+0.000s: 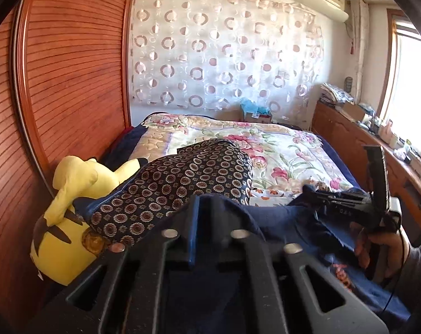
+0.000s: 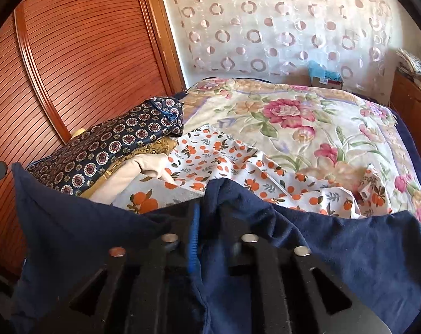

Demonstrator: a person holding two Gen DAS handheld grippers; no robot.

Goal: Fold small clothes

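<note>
The navy garment (image 2: 349,250) stretches between both grippers. Left gripper (image 1: 207,211) and right gripper (image 2: 210,211) each pinch its edge in their jaws. The bed (image 2: 307,117) lies ahead at twelve o'clock.

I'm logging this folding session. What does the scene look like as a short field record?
garment: navy garment, lifted over the bed
left gripper: navy cloth between its fingers
right gripper: navy cloth between its fingers
beneath: orange-print cloth on floral quilt
left side: patterned cushion, yellow plush toy
</note>
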